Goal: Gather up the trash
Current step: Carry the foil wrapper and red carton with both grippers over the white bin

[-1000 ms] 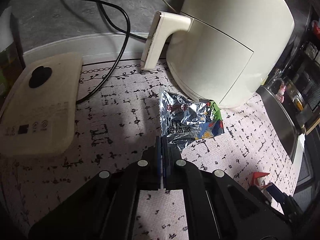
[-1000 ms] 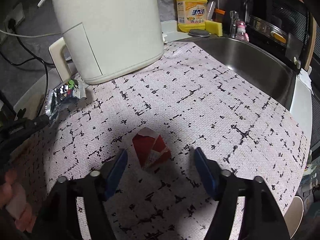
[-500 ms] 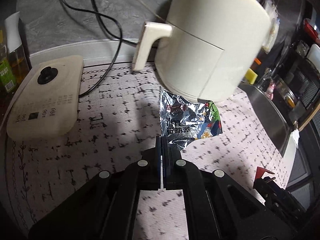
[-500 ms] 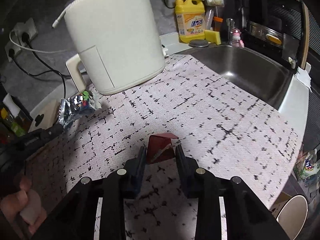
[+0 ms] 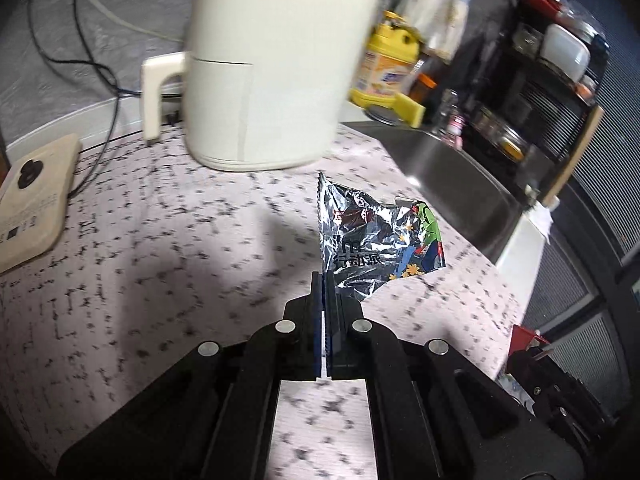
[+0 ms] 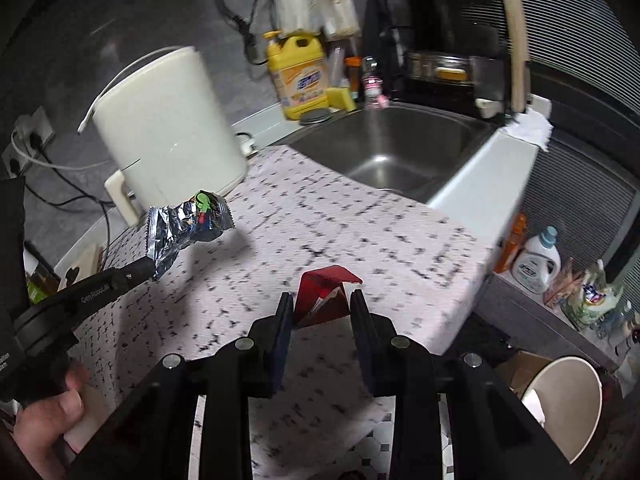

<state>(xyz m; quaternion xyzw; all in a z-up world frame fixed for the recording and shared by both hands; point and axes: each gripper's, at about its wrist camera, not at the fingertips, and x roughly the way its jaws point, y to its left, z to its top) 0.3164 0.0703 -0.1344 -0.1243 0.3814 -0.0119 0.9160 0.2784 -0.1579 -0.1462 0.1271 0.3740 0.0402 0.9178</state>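
Note:
A crumpled silver foil snack wrapper (image 5: 372,240) hangs above the patterned counter mat (image 5: 140,280), pinched at its lower edge by my shut left gripper (image 5: 322,280). The right wrist view shows the same wrapper (image 6: 184,228) held up at the left by the left gripper (image 6: 149,270). My right gripper (image 6: 321,299) is shut on a folded red paper scrap (image 6: 320,284), lifted off the mat near the counter's front edge. In the left wrist view the red scrap (image 5: 524,334) and the right gripper show at the lower right.
A cream air fryer (image 5: 272,64) stands at the back of the mat, with a flat cream appliance (image 5: 32,192) and cables to its left. A steel sink (image 6: 384,152) and a yellow detergent bottle (image 6: 298,76) lie behind. A round white bin (image 6: 560,400) stands on the floor below the counter edge.
The right jaws closed on the red scrap and lifted it off the mat. Both grippers rose and swung away from the air fryer toward the sink side, each carrying its piece.

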